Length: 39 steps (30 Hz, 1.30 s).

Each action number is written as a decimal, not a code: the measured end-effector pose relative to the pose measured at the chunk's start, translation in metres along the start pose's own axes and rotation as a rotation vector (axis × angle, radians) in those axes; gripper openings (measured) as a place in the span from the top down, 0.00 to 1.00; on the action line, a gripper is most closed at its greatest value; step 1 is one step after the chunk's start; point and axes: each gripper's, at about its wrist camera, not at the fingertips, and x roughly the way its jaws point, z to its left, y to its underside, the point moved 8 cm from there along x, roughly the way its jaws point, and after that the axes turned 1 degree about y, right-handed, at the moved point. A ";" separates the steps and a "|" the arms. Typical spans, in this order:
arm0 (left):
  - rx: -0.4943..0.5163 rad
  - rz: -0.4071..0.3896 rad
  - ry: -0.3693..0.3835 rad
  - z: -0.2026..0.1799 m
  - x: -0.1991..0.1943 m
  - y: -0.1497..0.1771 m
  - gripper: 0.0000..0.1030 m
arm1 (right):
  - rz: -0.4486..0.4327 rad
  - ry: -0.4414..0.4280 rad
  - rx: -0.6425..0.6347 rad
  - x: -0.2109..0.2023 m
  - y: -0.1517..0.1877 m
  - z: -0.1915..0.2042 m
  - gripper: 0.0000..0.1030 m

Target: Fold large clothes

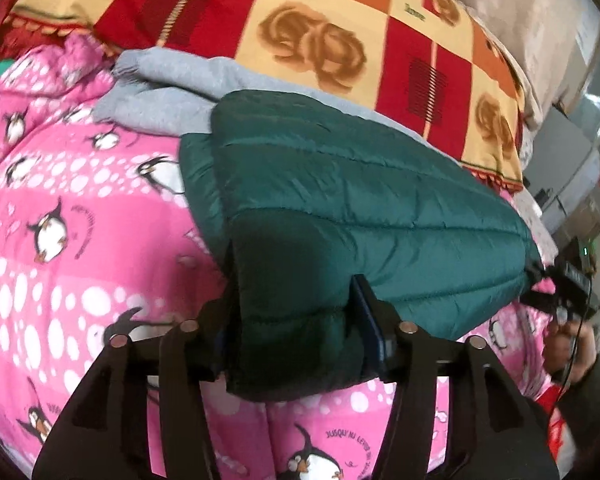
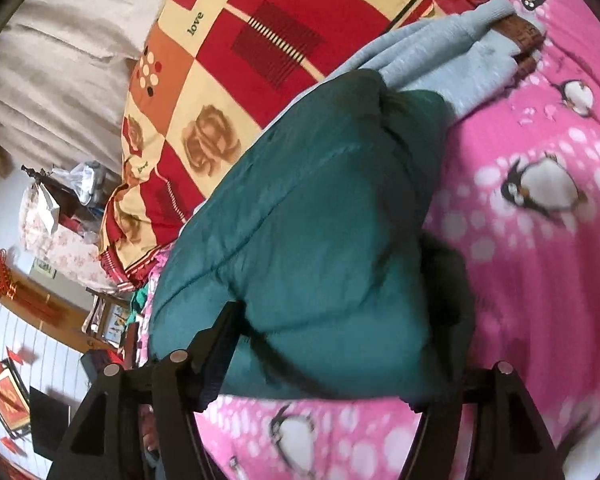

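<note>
A dark green quilted puffer jacket [image 1: 340, 208] lies on a pink penguin-print quilt [image 1: 80, 240]. My left gripper [image 1: 296, 308] is shut on one thick edge of the jacket, with the padding bulging between its fingers. My right gripper [image 2: 332, 344] is shut on the opposite edge of the jacket [image 2: 308, 216]; its right finger is hidden under the fabric. The right gripper also shows in the left wrist view [image 1: 568, 280] at the jacket's far corner.
A grey sweatshirt [image 1: 160, 96] lies behind the jacket, also in the right wrist view [image 2: 440, 52]. A red, yellow and orange rose-print blanket [image 1: 320, 32] covers the back of the bed. Beyond the bed edge stand cluttered furniture [image 2: 60, 200] and a white wall.
</note>
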 end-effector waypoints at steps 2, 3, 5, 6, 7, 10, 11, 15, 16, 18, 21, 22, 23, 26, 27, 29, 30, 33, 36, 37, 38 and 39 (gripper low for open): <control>-0.011 0.005 -0.002 0.001 -0.008 0.001 0.48 | 0.017 0.033 -0.009 -0.007 0.007 0.005 0.35; -0.011 0.004 -0.009 0.001 -0.016 0.001 0.48 | 0.018 0.045 -0.002 -0.010 0.010 0.006 0.35; 0.002 -0.015 -0.033 0.000 -0.029 0.000 0.48 | 0.005 0.063 0.018 -0.022 0.018 0.007 0.35; 0.014 -0.027 -0.060 -0.002 -0.039 0.000 0.48 | -0.001 0.077 0.019 -0.028 0.022 0.009 0.35; 0.022 -0.035 -0.077 -0.004 -0.046 0.001 0.47 | -0.010 0.100 0.002 -0.036 0.028 0.013 0.35; 0.036 -0.053 -0.127 -0.014 -0.062 0.005 0.23 | -0.024 0.198 -0.097 -0.055 0.044 0.034 0.35; 0.042 -0.047 -0.140 -0.018 -0.065 0.008 0.19 | -0.038 0.237 -0.148 -0.063 0.051 0.047 0.35; 0.067 -0.005 -0.205 -0.037 -0.076 0.033 0.19 | -0.121 0.397 -0.302 -0.091 0.074 0.088 0.28; 0.083 -0.012 -0.243 -0.039 -0.078 0.036 0.19 | -0.131 0.436 -0.322 -0.097 0.080 0.094 0.24; 0.131 -0.027 -0.331 -0.045 -0.086 0.045 0.19 | -0.148 0.472 -0.360 -0.107 0.093 0.107 0.24; 0.173 -0.037 -0.386 -0.056 -0.097 0.054 0.19 | -0.156 0.492 -0.410 -0.118 0.109 0.122 0.24; 0.183 -0.044 -0.394 -0.059 -0.101 0.055 0.19 | -0.159 0.490 -0.424 -0.119 0.113 0.126 0.24; 0.191 -0.061 -0.404 -0.064 -0.107 0.056 0.19 | -0.162 0.493 -0.440 -0.121 0.117 0.131 0.24; 0.176 -0.117 -0.398 -0.076 -0.124 0.055 0.19 | -0.171 0.509 -0.499 -0.127 0.128 0.142 0.24; 0.160 -0.122 -0.395 -0.079 -0.128 0.055 0.19 | -0.172 0.513 -0.520 -0.127 0.131 0.147 0.24; 0.154 -0.117 -0.363 -0.090 -0.132 0.055 0.19 | -0.168 0.514 -0.546 -0.128 0.136 0.153 0.24; 0.159 -0.109 -0.338 -0.097 -0.132 0.055 0.19 | -0.167 0.514 -0.557 -0.128 0.137 0.156 0.24; 0.175 -0.095 -0.302 -0.113 -0.133 0.058 0.19 | -0.163 0.499 -0.573 -0.126 0.140 0.163 0.24; 0.168 -0.098 -0.261 -0.127 -0.137 0.060 0.19 | -0.167 0.492 -0.574 -0.126 0.141 0.165 0.24; 0.165 -0.100 -0.255 -0.130 -0.138 0.060 0.19 | -0.170 0.490 -0.574 -0.127 0.141 0.166 0.23; 0.162 -0.099 -0.255 -0.132 -0.139 0.060 0.19 | -0.170 0.488 -0.574 -0.127 0.141 0.166 0.24; 0.165 -0.100 -0.257 -0.134 -0.139 0.060 0.19 | -0.169 0.486 -0.573 -0.127 0.141 0.167 0.24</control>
